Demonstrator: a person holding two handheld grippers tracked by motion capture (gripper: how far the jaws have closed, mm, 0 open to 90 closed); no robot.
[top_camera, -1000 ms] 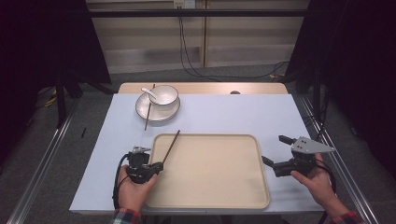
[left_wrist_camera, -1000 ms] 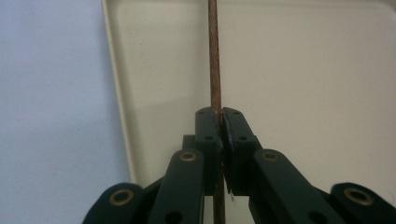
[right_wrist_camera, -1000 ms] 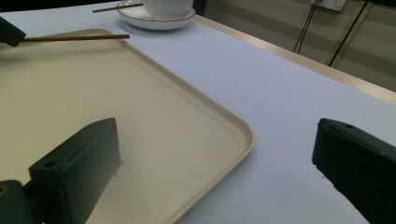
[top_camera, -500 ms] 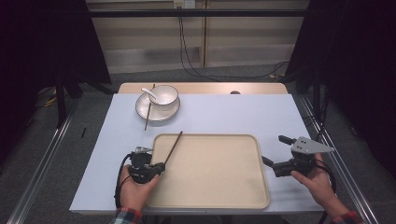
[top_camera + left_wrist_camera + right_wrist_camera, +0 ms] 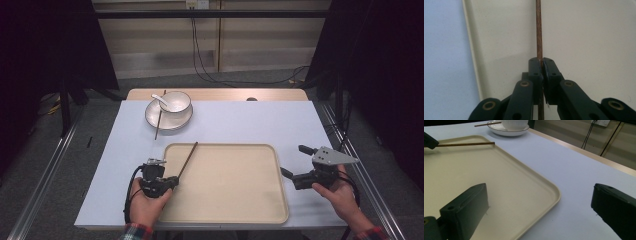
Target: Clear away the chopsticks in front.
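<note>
My left gripper sits at the left rim of the beige tray, shut on the near end of a brown chopstick. The stick slants up and away over the tray's near-left corner. Off the tray's right edge, my right gripper is open with nothing between its jaws. In the right gripper view the held chopstick lies above the tray's far side.
At the table's far left a white bowl with a spoon stands on a plate. A second chopstick rests across that plate. Cables hang behind the table.
The far tip of the held chopstick has swung slightly to the right, over the tray's rim. Both hands stay where they were.
</note>
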